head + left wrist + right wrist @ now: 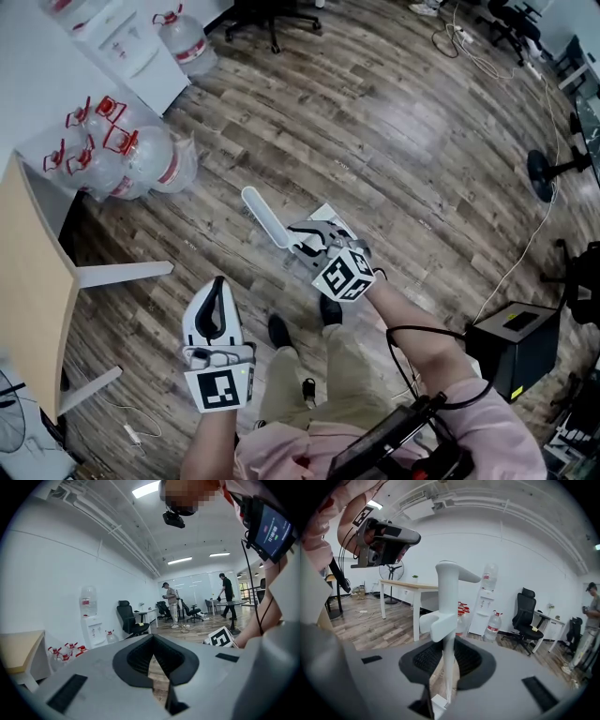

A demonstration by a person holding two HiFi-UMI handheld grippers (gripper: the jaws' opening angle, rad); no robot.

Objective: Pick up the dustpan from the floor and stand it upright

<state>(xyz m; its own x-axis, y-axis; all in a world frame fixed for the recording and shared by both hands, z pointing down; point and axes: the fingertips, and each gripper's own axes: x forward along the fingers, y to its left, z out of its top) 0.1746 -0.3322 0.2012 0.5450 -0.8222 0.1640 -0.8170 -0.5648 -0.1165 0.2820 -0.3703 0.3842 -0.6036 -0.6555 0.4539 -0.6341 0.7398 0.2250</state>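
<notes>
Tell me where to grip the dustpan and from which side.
Grip the dustpan low on its long, slim white handle, below the clip block, coming from the side so the jaws close across its narrow width. The right gripper is shut on it there.

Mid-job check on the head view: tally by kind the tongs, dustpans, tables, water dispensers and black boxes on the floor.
Grey two-jaw tongs: 2 (left tongs, right tongs)
White long-handled plastic dustpan: 1
Light wood-topped table: 1
White water dispenser: 1
Black box-shaped device: 1
Total: 6
</notes>
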